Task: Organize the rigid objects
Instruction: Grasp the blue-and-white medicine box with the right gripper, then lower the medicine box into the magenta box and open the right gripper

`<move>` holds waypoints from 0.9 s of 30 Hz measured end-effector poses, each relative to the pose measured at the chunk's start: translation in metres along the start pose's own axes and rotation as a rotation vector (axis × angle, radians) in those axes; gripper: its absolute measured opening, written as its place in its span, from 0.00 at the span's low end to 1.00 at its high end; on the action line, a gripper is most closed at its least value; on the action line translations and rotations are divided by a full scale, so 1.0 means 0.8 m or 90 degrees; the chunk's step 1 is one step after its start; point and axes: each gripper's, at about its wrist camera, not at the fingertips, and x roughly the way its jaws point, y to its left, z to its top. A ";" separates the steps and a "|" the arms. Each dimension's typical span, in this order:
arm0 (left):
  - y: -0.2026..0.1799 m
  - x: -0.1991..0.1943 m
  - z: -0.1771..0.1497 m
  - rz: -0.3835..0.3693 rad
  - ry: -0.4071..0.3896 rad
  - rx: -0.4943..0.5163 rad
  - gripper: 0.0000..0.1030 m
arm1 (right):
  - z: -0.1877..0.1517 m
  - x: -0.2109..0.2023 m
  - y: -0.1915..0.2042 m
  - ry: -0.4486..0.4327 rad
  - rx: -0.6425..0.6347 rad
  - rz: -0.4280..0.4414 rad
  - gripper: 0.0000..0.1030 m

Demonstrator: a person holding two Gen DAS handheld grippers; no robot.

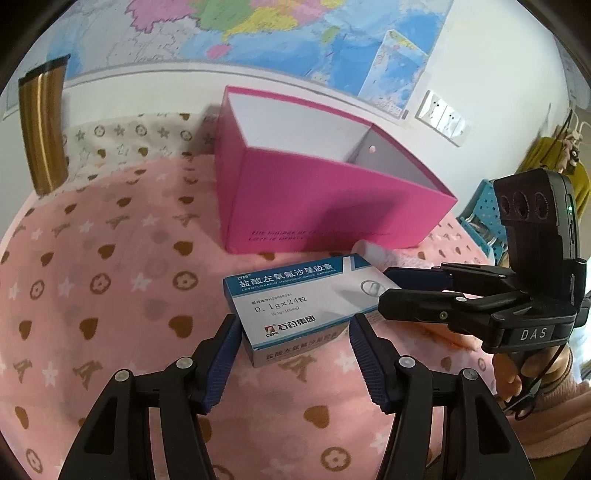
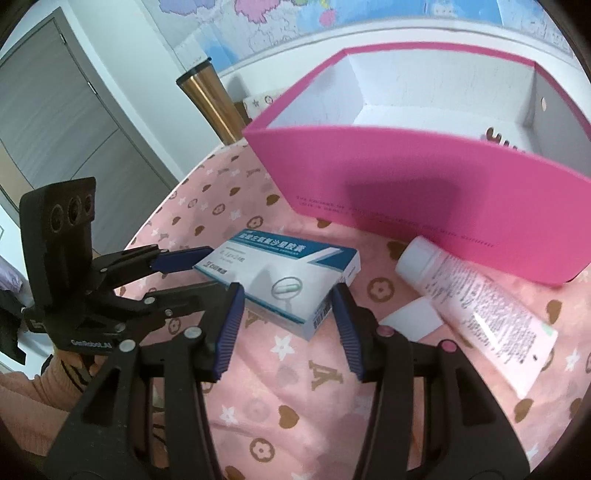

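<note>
Left wrist view: the left claw (image 1: 293,334) gapes wide around the medicine box (image 1: 299,306), the pink storage box (image 1: 325,199) beyond. Right wrist view: the right claw (image 2: 288,306), equally wide, flanks the medicine box's other end; only here a pink tube (image 2: 476,310) lies whole to its right.

Domestic room, likely a bedroom: pink patterned blanket (image 1: 110,295) covers the surface, wall map (image 1: 258,29) above, grey door (image 2: 55,122), wall switches (image 1: 441,116), gold tumbler (image 1: 42,129).
</note>
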 end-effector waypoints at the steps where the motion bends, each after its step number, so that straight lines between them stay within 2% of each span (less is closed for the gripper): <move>1: -0.002 -0.001 0.002 -0.002 -0.002 0.002 0.59 | 0.000 -0.003 -0.001 -0.003 -0.001 0.000 0.51; 17: -0.050 -0.043 0.049 -0.013 -0.086 0.079 0.59 | 0.013 -0.074 0.008 -0.095 -0.049 -0.017 0.51; 27: -0.071 -0.041 0.100 0.010 -0.123 0.137 0.60 | 0.054 -0.098 -0.001 -0.152 -0.058 -0.027 0.51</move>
